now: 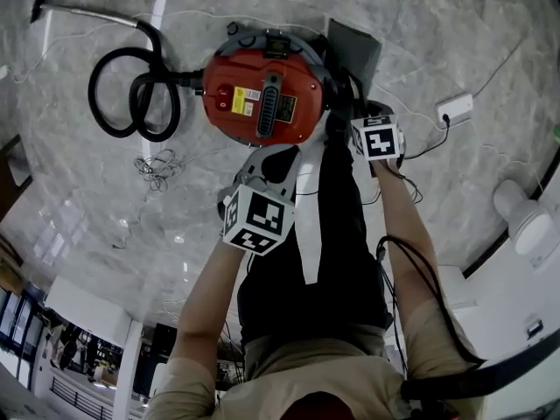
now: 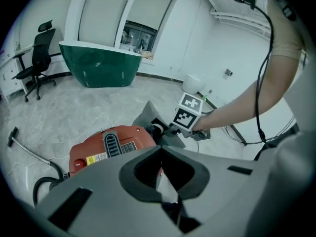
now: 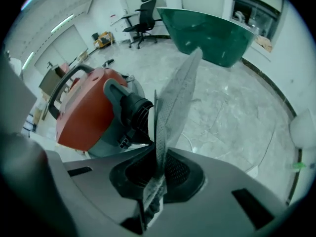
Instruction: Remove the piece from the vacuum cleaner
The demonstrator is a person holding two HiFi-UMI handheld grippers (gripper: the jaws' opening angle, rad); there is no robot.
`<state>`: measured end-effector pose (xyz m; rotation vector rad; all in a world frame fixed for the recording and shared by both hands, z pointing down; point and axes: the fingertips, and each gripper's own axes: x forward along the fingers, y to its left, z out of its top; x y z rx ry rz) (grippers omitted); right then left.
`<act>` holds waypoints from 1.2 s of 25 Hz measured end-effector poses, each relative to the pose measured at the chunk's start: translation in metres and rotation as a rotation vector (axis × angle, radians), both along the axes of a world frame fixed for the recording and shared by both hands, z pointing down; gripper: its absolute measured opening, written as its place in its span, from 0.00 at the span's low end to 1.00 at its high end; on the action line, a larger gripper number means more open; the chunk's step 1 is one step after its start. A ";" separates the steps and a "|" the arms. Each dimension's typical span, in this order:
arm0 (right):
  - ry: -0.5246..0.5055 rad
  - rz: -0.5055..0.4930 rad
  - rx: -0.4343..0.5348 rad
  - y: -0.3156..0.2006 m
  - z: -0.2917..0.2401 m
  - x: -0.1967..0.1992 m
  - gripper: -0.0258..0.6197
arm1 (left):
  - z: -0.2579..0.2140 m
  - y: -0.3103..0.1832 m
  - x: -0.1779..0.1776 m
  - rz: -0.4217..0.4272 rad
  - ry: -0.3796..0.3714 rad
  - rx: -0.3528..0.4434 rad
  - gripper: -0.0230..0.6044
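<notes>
one red vacuum cleaner (image 1: 262, 94); right tool (image 3: 153, 191) clenched on one grey piece (image 3: 175, 98); left tool (image 2: 168, 186) released.

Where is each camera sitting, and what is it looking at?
Head view: sits on the person's head, looks down at the vacuum on the floor; both arms and legs show.
Right gripper view: rides on the right gripper, looks along the grey piece it pinches, vacuum at left; only its own jaws show.
Left gripper view: rides on the left gripper, looks over the vacuum toward the right gripper; the right arm shows.
Shared: all three see the vacuum.
</notes>
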<state>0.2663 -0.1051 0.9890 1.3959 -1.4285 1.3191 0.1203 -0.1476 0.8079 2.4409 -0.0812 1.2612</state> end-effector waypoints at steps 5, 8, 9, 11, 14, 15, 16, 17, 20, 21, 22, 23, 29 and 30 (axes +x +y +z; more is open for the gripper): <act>-0.071 0.126 -0.003 -0.004 -0.003 0.004 0.09 | -0.006 -0.001 0.012 -0.067 0.045 -0.064 0.04; -0.037 0.049 0.000 -0.002 -0.002 0.003 0.09 | -0.006 0.011 0.009 -0.072 0.045 -0.100 0.04; -0.021 0.011 0.002 -0.002 -0.001 0.002 0.08 | -0.006 0.016 0.008 -0.076 0.046 -0.118 0.04; -0.001 -0.053 0.004 -0.001 0.002 0.001 0.08 | -0.005 0.023 0.004 -0.082 0.041 -0.142 0.04; 0.026 -0.092 0.010 0.000 0.002 0.002 0.08 | 0.000 0.031 -0.001 -0.070 0.016 -0.141 0.04; 0.044 -0.095 0.016 0.001 0.002 0.003 0.08 | 0.001 0.032 -0.001 -0.065 0.012 -0.139 0.04; 0.062 -0.091 0.023 0.001 0.001 0.004 0.08 | 0.001 0.032 0.000 -0.062 0.011 -0.137 0.04; 0.075 -0.078 0.031 0.000 0.002 0.005 0.08 | 0.001 0.032 0.001 -0.060 0.012 -0.132 0.04; 0.059 0.017 0.047 0.000 0.002 0.008 0.08 | 0.001 0.027 0.002 -0.063 0.011 -0.116 0.04; 0.046 0.049 0.049 0.000 0.002 0.009 0.08 | 0.002 0.026 0.002 -0.065 0.008 -0.112 0.04; 0.037 0.070 0.051 0.000 0.002 0.009 0.08 | 0.002 0.025 0.001 -0.066 0.005 -0.109 0.04; 0.034 0.075 0.050 0.000 0.002 0.010 0.08 | 0.002 0.024 0.001 -0.065 0.001 -0.106 0.04; 0.092 -0.072 0.049 0.000 0.002 0.015 0.08 | 0.007 0.027 -0.011 -0.065 -0.016 -0.105 0.04; 0.106 -0.085 0.050 0.000 0.003 0.017 0.08 | 0.008 0.028 -0.013 -0.065 -0.019 -0.108 0.04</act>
